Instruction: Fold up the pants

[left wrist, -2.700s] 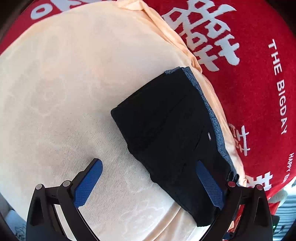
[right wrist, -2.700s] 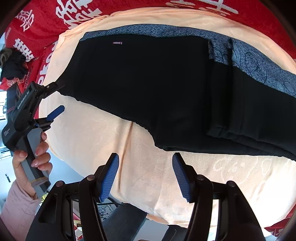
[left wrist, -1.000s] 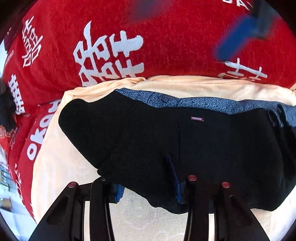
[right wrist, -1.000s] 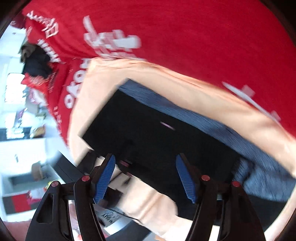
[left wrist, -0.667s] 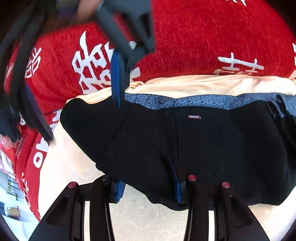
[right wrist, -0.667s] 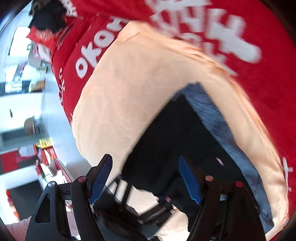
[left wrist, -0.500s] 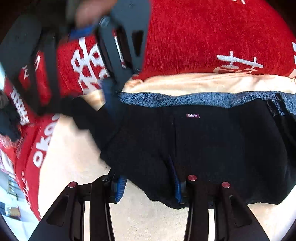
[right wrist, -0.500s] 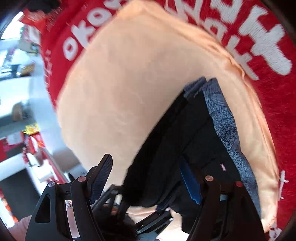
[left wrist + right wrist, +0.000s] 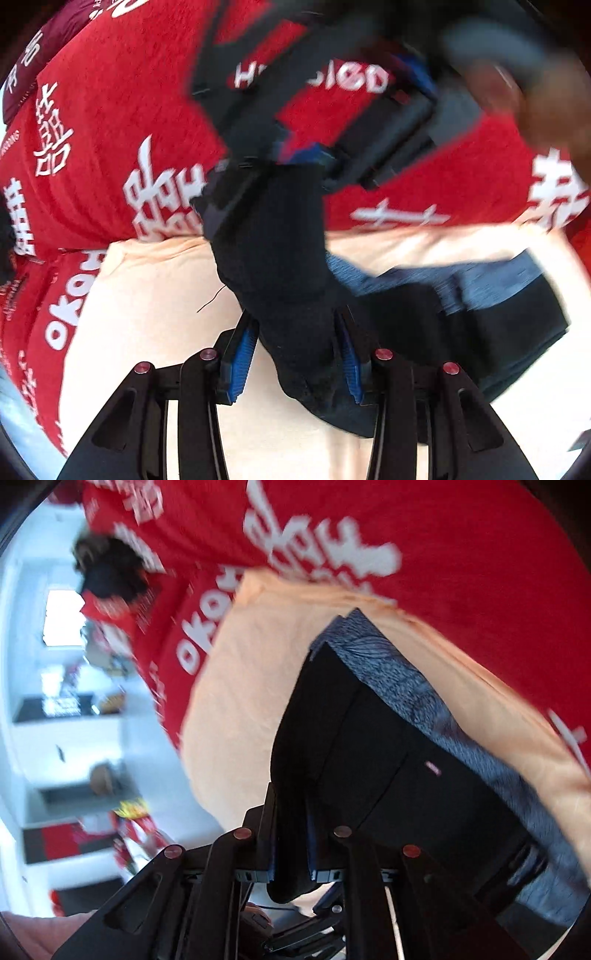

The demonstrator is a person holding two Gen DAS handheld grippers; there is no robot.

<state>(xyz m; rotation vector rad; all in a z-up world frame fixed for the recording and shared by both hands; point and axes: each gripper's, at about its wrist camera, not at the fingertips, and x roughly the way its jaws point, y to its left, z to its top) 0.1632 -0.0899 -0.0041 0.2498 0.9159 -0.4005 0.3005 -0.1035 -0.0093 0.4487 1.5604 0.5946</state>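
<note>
**Both grippers clamped on the pants over the peach cloth**

Your left gripper (image 9: 295, 354) has its blue pads pressed against a bunched fold of the black pants (image 9: 284, 266), holding that fabric lifted off the surface. Your right gripper (image 9: 290, 853) is closed narrow on another edge of the same pants (image 9: 388, 760); in the left wrist view it shows as a blurred dark shape at the top of the raised fabric. The rest of the pants lies flat, with the blue-grey patterned waistband (image 9: 399, 690) along the far side and a small label (image 9: 432, 767) on the black cloth.

The pants rest on a peach cloth (image 9: 147, 295) spread over the surface. Around and behind it runs a red cover (image 9: 110, 122) printed with white characters and letters. A dark bundle (image 9: 110, 568) sits on the red cover at the far left. Beyond the surface's edge, the right wrist view shows a bright white room with shelving (image 9: 74, 709), too blurred to read in detail.
</note>
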